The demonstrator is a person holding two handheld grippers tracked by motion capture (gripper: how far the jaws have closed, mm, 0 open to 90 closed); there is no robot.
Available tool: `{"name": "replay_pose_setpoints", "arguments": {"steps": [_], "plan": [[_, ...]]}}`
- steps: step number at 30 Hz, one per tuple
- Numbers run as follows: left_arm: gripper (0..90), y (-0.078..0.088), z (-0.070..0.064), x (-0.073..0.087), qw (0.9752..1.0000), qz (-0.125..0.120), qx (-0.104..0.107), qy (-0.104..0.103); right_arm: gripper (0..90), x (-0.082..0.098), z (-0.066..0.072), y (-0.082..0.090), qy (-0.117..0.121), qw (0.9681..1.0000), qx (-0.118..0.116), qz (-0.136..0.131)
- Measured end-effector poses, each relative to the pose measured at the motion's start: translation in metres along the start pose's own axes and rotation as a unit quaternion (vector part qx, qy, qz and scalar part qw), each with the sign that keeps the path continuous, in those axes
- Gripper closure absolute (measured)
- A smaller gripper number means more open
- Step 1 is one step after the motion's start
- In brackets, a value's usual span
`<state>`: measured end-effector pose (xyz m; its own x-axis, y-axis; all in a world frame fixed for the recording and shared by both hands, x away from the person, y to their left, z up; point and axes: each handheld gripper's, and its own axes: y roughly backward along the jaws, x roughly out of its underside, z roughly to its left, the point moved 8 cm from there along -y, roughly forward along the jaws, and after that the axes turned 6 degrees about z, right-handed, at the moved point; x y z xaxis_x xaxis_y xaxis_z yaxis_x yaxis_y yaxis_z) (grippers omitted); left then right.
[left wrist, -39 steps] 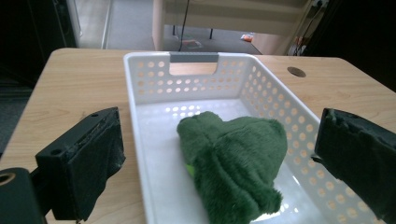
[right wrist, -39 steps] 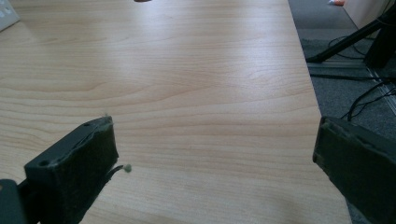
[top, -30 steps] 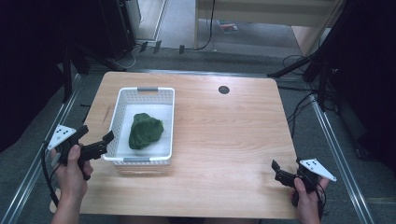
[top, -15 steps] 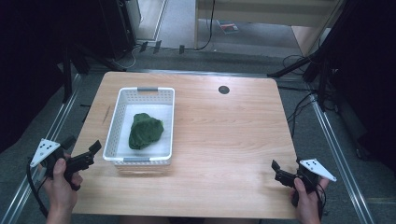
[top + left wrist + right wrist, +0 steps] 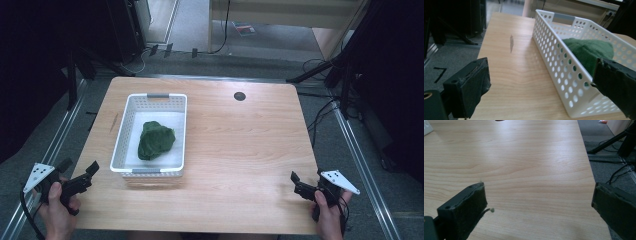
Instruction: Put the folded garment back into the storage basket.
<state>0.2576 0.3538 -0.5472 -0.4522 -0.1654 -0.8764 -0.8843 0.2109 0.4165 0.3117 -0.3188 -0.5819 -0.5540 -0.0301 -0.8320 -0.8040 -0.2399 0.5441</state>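
A white perforated basket [image 5: 126, 135] stands on the left half of the wooden table [image 5: 240, 145], with a crumpled green cloth [image 5: 155, 140] lying inside it. My left gripper [image 5: 79, 169] hovers at the table's near left corner, open and holding nothing, a short way from the basket's near left corner. In the left gripper view, the open left gripper [image 5: 540, 75] looks past the basket's side wall [image 5: 564, 75] at the green cloth [image 5: 589, 50]. My right gripper [image 5: 296, 184] is open over the near right corner, and in the right gripper view the right gripper [image 5: 539, 197] frames bare wood.
A round black grommet [image 5: 239, 96] sits near the table's far edge. A thin dark mark [image 5: 115, 121] lies on the wood left of the basket. Metal rails, cables and stand legs [image 5: 325, 70] surround the table on the floor.
My left gripper has drawn back from the basket's near left corner, leftward and toward the table's near corner. The right gripper has stayed where it was.
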Motion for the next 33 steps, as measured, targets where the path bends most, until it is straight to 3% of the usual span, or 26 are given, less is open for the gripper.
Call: {"name": "replay_pose_setpoints", "arguments": {"steps": [7,11,18,21,24,33], "plan": [[2.0,-0.009,0.014,0.023,0.9997,0.024,-0.012,-0.002,0.0,0.0,0.0,0.0,0.0,1.0,-0.001,-0.001],[2.1,-0.012,0.016,0.028,0.9995,0.028,-0.012,0.0,0.0,0.0,0.0,0.0,0.0,1.0,-0.002,-0.001],[2.0,-0.015,0.014,0.03,0.9993,0.032,-0.016,-0.008,0.0,0.0,0.0,0.0,0.0,1.0,-0.001,0.0],[2.0,-0.016,0.011,0.032,0.9984,0.04,-0.031,-0.027,0.0,0.0,0.0,0.0,0.0,1.0,0.0,0.0],[2.1,-0.017,0.009,0.032,0.9983,0.039,-0.032,-0.029,0.1,0.0,0.0,0.0,0.002,1.0,0.0,0.001],[2.1,-0.018,0.011,0.032,0.9988,0.044,-0.016,-0.012,0.0,0.0,0.001,0.0,0.003,1.0,0.001,0.002]]}}
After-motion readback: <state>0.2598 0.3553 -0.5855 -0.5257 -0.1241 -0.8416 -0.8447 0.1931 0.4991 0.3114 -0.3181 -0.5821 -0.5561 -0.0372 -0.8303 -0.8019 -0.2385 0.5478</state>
